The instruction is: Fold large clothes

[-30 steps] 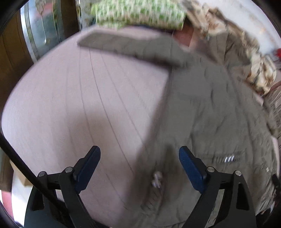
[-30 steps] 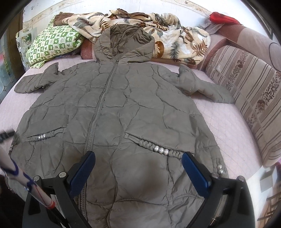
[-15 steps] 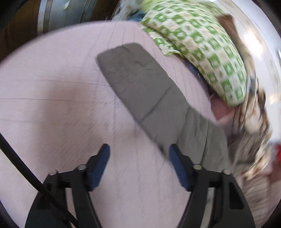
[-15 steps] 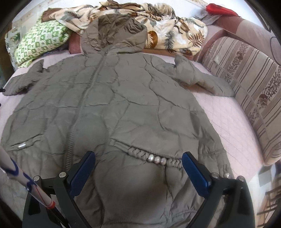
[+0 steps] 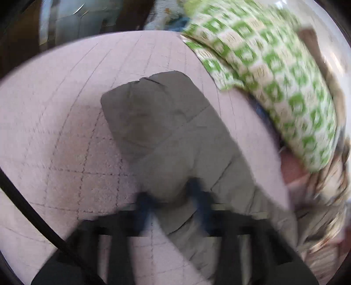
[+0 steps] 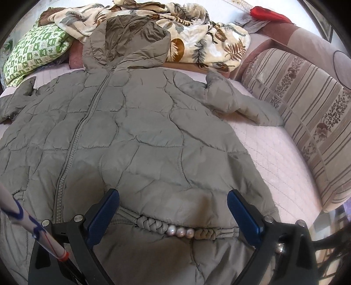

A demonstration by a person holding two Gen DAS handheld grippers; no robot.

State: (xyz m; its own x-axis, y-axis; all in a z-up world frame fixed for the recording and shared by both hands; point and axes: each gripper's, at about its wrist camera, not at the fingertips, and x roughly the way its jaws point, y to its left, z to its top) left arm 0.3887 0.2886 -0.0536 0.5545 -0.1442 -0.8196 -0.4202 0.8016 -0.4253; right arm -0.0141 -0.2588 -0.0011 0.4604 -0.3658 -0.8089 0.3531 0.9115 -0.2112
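The grey-green quilted coat (image 6: 140, 136) is lying zipped and face up across the pink quilted bed (image 6: 274, 166), filling the middle of the right wrist view, its hood (image 6: 129, 41) reaching toward the top of the frame onto the leaf-print blanket (image 6: 204, 41). One sleeve (image 6: 237, 103) is stretching toward the right of the frame, ending just beside the striped sofa cushion (image 6: 311, 122). The green-and-white patterned pillow (image 6: 33, 52) is sitting in the upper left, and something red (image 6: 267, 14) is resting at the top right.

The right tool (image 6: 173, 216) is hovering at the bottom of that frame with its blue pads wide apart, holding nothing, just above the braided pocket trim with its three pearls (image 6: 181, 232).

Over in the left wrist view everything is smearing with motion. The other sleeve (image 5: 166, 131) is running from the centre of the frame down toward the bottom, its cuff end pointing to the upper left, flat on the bed (image 5: 54, 131), with the pillow (image 5: 274, 76) filling the upper right. The left tool (image 5: 173, 201) is sitting low in the frame with its pads drawn narrow and the sleeve fabric bunching up between them; it is looking like a pinch on the sleeve, though the blur is hiding the exact contact.
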